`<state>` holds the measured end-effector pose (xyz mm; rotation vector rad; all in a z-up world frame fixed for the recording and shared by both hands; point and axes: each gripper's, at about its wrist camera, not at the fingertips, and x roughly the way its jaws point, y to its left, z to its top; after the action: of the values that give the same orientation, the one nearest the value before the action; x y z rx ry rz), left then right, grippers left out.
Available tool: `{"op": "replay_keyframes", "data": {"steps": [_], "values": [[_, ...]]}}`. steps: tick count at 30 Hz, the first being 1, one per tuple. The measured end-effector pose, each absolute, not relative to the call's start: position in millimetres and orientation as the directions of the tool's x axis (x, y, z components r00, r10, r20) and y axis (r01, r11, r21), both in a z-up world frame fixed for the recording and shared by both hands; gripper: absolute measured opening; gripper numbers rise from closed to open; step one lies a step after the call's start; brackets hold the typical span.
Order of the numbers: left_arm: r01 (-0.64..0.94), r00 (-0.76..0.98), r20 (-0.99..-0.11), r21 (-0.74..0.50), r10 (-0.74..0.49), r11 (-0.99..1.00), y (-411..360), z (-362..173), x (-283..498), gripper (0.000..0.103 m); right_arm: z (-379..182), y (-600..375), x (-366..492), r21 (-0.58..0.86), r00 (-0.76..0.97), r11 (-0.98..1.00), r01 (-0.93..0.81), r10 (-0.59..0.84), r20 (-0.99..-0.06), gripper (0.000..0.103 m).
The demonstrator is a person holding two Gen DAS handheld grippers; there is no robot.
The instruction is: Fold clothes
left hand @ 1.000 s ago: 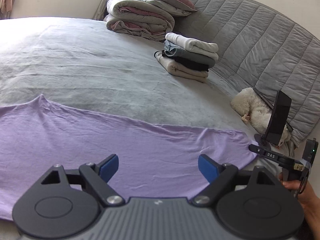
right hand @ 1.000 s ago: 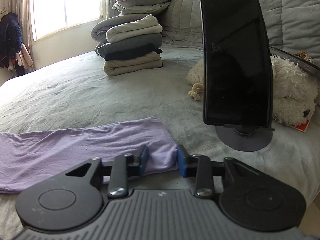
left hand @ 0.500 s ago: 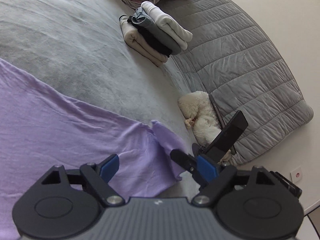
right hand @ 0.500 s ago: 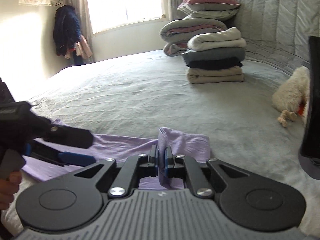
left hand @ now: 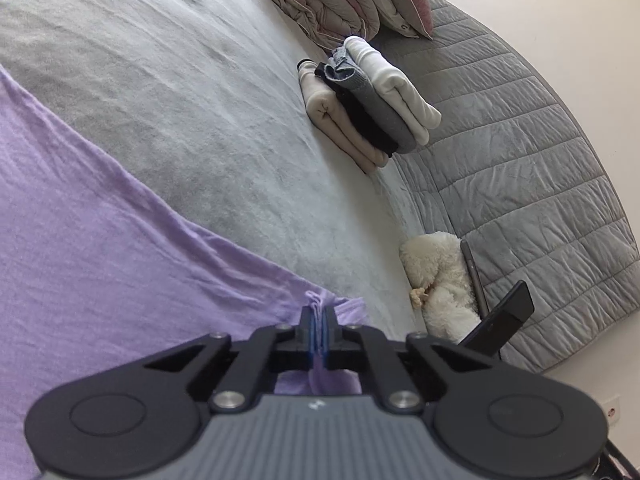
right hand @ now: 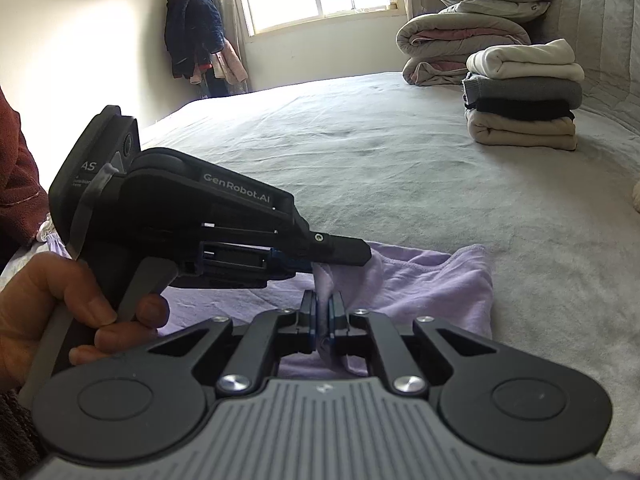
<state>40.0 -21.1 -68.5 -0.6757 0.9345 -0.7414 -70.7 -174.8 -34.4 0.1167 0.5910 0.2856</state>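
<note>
Lilac garment (left hand: 100, 264): spread on the grey bed (left hand: 192, 120), near edge bunched. Left gripper (left hand: 318, 326): pinching a fold of that edge. Right gripper (right hand: 323, 320): pinching the same edge, just beside it. Folded clothes stack (right hand: 524, 100): far side, by the headboard (left hand: 520, 152).

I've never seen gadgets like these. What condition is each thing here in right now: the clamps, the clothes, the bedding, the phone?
Left hand-held gripper: shut on the purple garment.
Right hand-held gripper: shut on the purple garment.
Purple garment: spread on the bed, unfolded, one edge pinched up.
Stack of clothes: folded, piled neatly.
Quilts and pillows: folded, stacked.
Phone: propped upright, screen dark.
Plush toy: lying by the headboard.
</note>
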Motion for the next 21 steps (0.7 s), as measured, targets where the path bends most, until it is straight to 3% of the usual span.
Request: {"op": "replay_keyframes", "data": {"steps": [11,21], "values": [[0.336,0.529,-0.500,-0.619,-0.686,0.710,2.1,-36.5,35.7,0.002,-21.8,-143.6,-59.8,0.234,0.785,0.938,-0.257,0.343,-0.516,0.006],[0.279,0.618,-0.518,-0.559,-0.592,0.781,57.8,-22.7,37.4,0.002,-13.1,-98.0,-35.6,0.345,0.751,0.887,-0.307,0.448,-0.486,0.007]]}}
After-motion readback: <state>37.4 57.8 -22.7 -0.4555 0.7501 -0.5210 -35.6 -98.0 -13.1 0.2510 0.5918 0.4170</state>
